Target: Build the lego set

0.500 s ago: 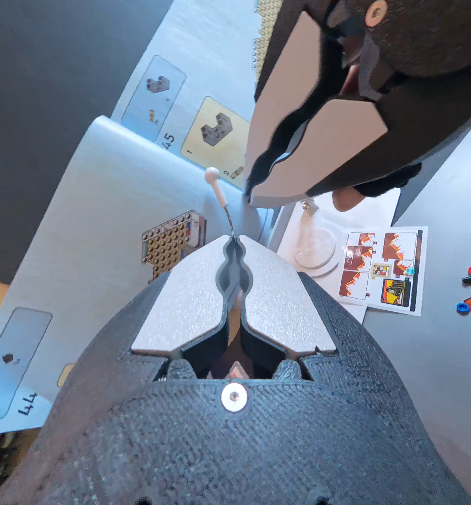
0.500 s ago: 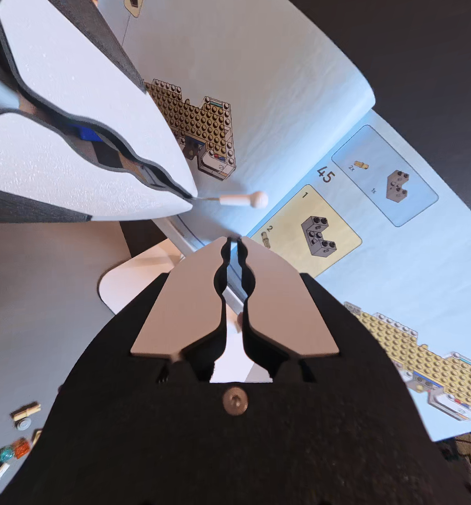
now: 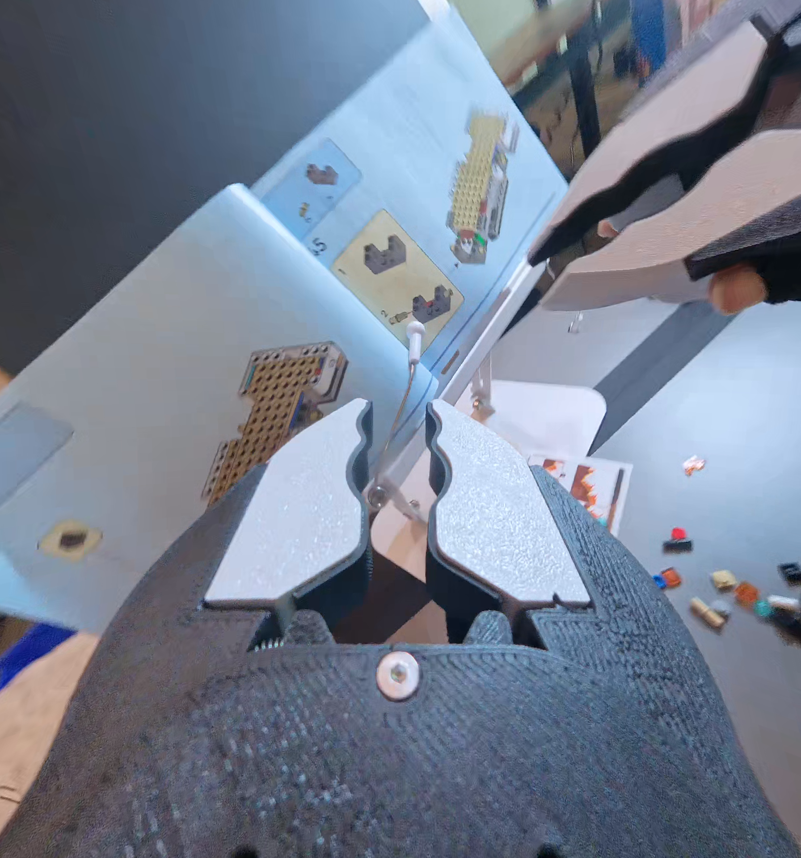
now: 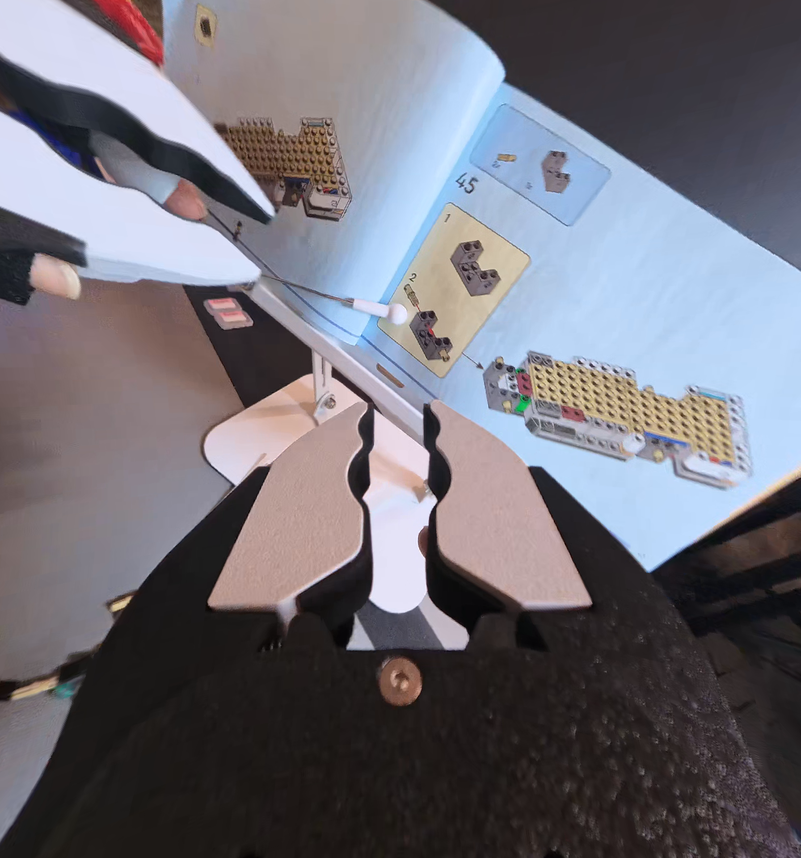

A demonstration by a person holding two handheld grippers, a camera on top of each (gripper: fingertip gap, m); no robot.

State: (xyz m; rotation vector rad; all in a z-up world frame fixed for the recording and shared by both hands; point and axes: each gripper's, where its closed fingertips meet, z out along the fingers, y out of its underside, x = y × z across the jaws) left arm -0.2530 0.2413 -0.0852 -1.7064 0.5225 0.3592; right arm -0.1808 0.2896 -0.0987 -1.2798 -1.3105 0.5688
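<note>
An open instruction booklet (image 3: 157,348) rests on a white book stand (image 3: 552,418). The stand's thin wire page holder with a white tip (image 3: 415,336) lies across the bottom of the left page. My left gripper (image 3: 397,408) is open. The wire runs up between its fingers with a gap on each side, so nothing is held. My right gripper (image 4: 397,408) is open and empty just in front of the stand's ledge (image 4: 343,353), below the right page (image 4: 621,302). The right wrist view shows the left gripper (image 4: 261,250) at the wire's base. The left wrist view shows the right gripper (image 3: 540,278) at upper right.
Several small loose bricks (image 3: 761,599) and a sticker sheet (image 3: 589,483) lie on the grey table to the right of the stand. Two pink tiles (image 4: 227,313) lie left of the stand. The stand's white base (image 4: 250,432) spreads under the ledge. The tips of one gripper are about 9 cm away from the tips of the other.
Both grippers have opened. The left was shut on the wire page holder and has let it go. The right was nearly shut and empty.
</note>
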